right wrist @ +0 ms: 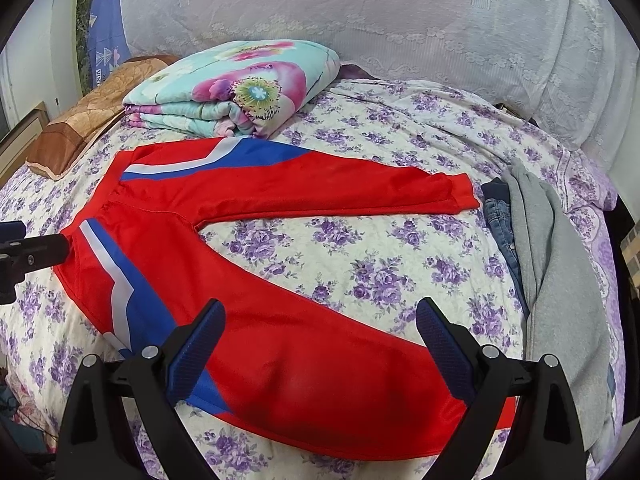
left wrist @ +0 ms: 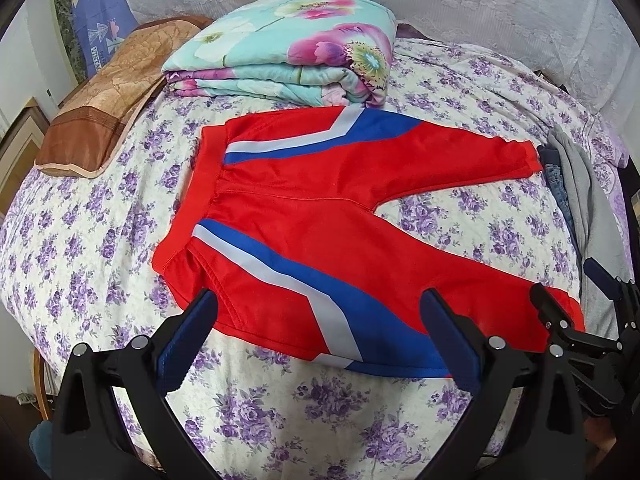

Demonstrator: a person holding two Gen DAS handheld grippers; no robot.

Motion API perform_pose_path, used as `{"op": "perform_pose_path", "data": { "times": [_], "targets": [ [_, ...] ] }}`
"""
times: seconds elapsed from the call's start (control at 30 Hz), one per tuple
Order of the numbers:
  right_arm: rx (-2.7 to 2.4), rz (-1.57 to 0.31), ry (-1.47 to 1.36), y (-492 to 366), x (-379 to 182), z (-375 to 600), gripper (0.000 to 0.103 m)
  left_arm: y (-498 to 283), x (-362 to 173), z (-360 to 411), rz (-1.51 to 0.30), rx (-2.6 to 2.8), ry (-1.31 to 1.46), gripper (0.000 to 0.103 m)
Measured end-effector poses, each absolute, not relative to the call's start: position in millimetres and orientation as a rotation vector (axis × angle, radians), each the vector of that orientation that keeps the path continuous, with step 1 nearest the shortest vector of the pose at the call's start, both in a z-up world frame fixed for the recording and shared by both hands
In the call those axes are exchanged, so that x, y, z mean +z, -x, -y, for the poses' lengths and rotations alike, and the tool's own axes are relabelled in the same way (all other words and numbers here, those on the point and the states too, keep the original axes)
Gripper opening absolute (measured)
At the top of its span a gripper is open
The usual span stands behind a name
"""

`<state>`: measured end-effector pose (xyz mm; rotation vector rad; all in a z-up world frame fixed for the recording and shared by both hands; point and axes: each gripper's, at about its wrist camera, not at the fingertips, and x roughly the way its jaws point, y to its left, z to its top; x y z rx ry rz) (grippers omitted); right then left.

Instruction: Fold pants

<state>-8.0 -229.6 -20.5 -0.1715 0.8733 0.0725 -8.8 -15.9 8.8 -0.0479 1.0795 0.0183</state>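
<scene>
Red pants (left wrist: 320,208) with blue and white side stripes lie flat on the bed, waistband to the left, both legs spread apart to the right; they also show in the right wrist view (right wrist: 280,328). My left gripper (left wrist: 320,320) is open and empty, its fingers straddling the near hip and upper leg. My right gripper (right wrist: 320,328) is open and empty, fingers straddling the near leg toward its cuff. The right gripper also shows at the left wrist view's right edge (left wrist: 580,312).
A folded floral quilt (left wrist: 288,52) lies just behind the pants. A brown pillow (left wrist: 104,100) is at the back left. Grey and denim clothes (right wrist: 556,264) are piled at the bed's right edge. The bedspread (left wrist: 80,240) has purple flowers.
</scene>
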Motion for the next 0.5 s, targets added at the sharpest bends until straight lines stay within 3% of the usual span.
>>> {"op": "perform_pose_path", "data": {
  "times": [0.5],
  "targets": [
    [0.069, -0.877, 0.176, 9.6, -21.1, 229.3, 0.097, 6.4, 8.2, 13.2, -1.089, 0.008, 0.064, 0.098]
  ]
}}
